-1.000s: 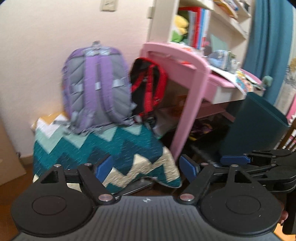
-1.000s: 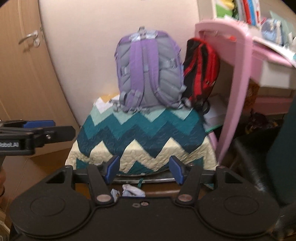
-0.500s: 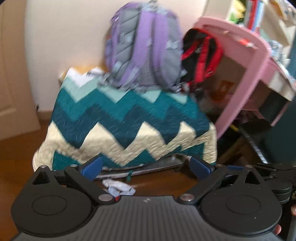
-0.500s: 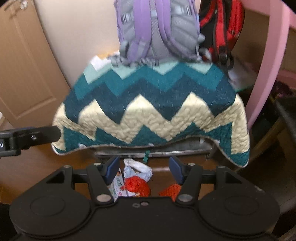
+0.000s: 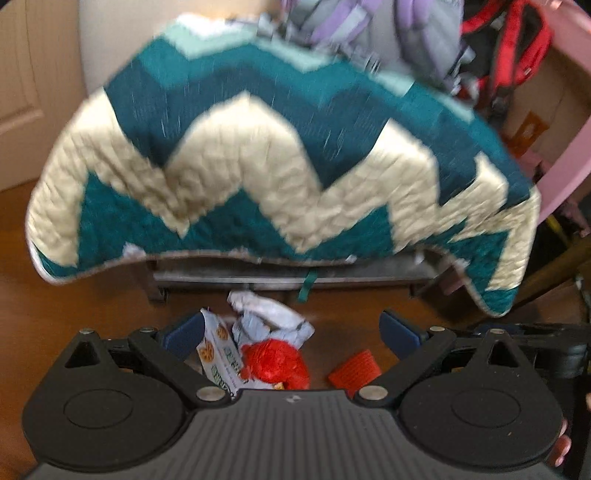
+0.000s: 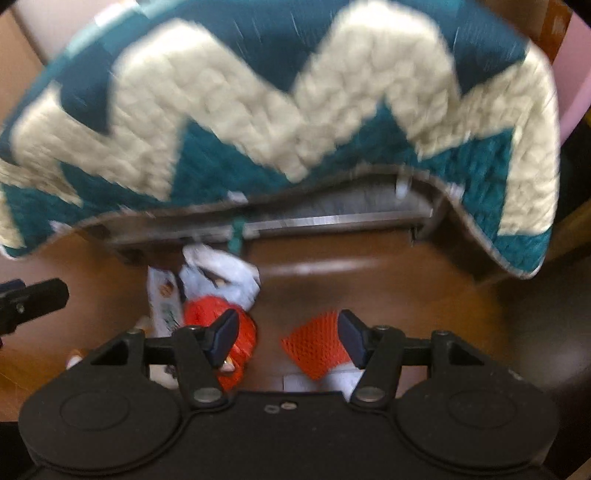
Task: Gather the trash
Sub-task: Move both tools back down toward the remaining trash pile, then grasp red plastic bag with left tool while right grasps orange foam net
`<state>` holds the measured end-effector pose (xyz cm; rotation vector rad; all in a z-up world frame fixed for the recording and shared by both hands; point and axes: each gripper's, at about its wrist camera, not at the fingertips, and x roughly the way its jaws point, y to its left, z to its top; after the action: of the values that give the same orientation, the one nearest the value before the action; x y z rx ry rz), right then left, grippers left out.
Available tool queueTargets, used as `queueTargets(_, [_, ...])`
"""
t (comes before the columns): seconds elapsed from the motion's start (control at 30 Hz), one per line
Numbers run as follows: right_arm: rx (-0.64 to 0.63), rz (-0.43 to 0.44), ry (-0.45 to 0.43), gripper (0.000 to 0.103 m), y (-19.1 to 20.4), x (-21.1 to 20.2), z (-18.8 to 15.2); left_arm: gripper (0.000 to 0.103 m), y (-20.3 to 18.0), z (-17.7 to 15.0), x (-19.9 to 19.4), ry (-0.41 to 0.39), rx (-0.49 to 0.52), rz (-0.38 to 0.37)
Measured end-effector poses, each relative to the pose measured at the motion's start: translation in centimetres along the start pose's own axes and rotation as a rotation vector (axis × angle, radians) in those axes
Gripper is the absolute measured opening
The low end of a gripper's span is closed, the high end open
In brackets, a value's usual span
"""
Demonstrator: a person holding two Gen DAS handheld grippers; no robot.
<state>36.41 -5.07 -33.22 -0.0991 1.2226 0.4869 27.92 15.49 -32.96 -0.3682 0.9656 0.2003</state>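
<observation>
Trash lies on the wooden floor in front of a quilt-covered bench. A crumpled red wrapper [image 5: 275, 363], a white cookie packet [image 5: 216, 354], crumpled white paper [image 5: 269, 314] and an orange mesh piece [image 5: 354, 371] show in the left wrist view. My left gripper [image 5: 291, 332] is open above the pile, empty. In the right wrist view my right gripper [image 6: 288, 334] is open and empty, with the red wrapper [image 6: 214, 314] by its left finger and the orange mesh [image 6: 314, 343] by its right finger. The white paper [image 6: 221, 273] lies beyond.
A teal and cream zigzag quilt [image 5: 258, 155] hangs over a low bench with a metal rail [image 6: 332, 221]. A purple backpack [image 5: 369, 26] and a red and black backpack [image 5: 513, 48] sit on top. A pink desk leg [image 5: 565, 173] stands at right. A door [image 5: 18, 92] is at left.
Both grippers have tilted down and moved closer to the floor; the backpacks have slid up out of view and the trash pile now lies between the fingers. Both stay open.
</observation>
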Motion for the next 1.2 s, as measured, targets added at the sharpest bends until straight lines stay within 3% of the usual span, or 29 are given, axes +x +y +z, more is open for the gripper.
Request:
queueTargets(0.17, [-0.092, -0.002, 0.119, 0.058, -0.2, 5.8, 0.2, 0.101, 0.8, -1.7, 6.2, 0.103, -0.053, 0.029])
queueTargets(0.43, [-0.274, -0.037, 0.311, 0.058, -0.9, 14.5, -1.7, 0.101, 1.5, -3.9, 14.2, 0.223, -0.036, 0.053])
queueTargets(0.73, [-0.195, -0.043, 0.383, 0.058, -2.8, 21.4, -3.0, 0.101, 0.0, -5.7, 21.0, 0.290, 0.065, 0.041])
queueTargets(1.03, [-0.135, 0.000, 0.401, 0.058, -3.1, 24.8, -3.4, 0.100, 0.2, -6.8, 25.7, 0.341, 0.109, 0.051])
queueTargets(1.07, [-0.135, 0.001, 0.397, 0.059, -3.1, 24.9, -3.4, 0.099, 0.2, -6.9, 26.0, 0.344, 0.113, 0.051])
queueTargets(1.13, [-0.144, 0.004, 0.388, 0.059, -3.2, 24.9, -3.5, 0.083, 0.2, -6.9, 26.8, 0.361, 0.121, 0.044])
queueTargets(1.2, [-0.162, 0.000, 0.387, 0.058, -3.1, 24.9, -3.6, 0.075, 0.2, -6.9, 27.5, 0.377, 0.130, 0.058])
